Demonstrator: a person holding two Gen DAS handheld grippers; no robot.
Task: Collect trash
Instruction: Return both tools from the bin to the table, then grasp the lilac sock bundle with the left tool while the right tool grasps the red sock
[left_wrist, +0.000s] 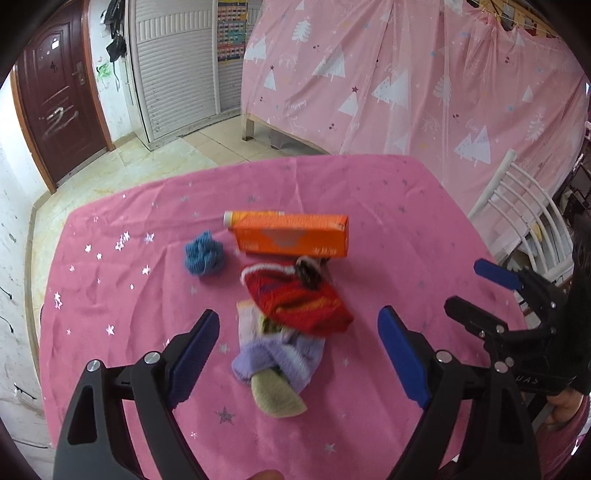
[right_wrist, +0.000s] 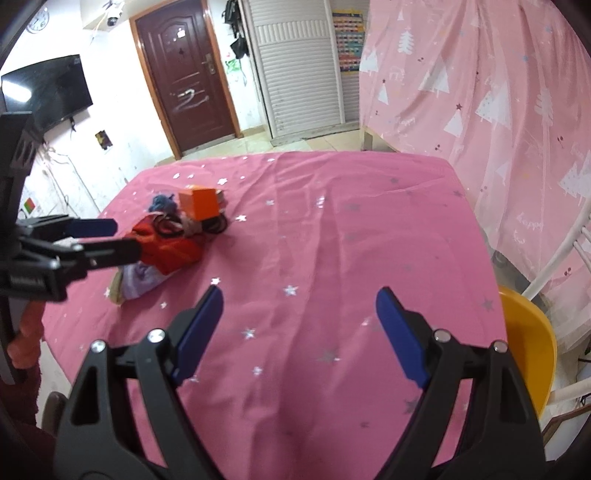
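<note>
On the pink star-print tablecloth (left_wrist: 110, 295) lies a small heap: an orange carton (left_wrist: 291, 236), a blue yarn ball (left_wrist: 203, 254), a red knitted piece (left_wrist: 299, 299) over a lilac sock (left_wrist: 284, 358) with a beige toe, and dark hair bands (left_wrist: 308, 271). My left gripper (left_wrist: 299, 350) is open, its blue pads either side of the socks, just above them. My right gripper (right_wrist: 299, 332) is open and empty over bare cloth, right of the heap (right_wrist: 166, 243). It also shows in the left wrist view (left_wrist: 476, 288), and the left gripper shows in the right wrist view (right_wrist: 118, 236).
A white slatted chair (left_wrist: 524, 206) and a yellow seat (right_wrist: 528, 339) stand at the table's right side. A pink tree-print curtain (left_wrist: 406, 81) hangs behind. A brown door (right_wrist: 184, 74) and a wall TV (right_wrist: 48, 92) are at the far left.
</note>
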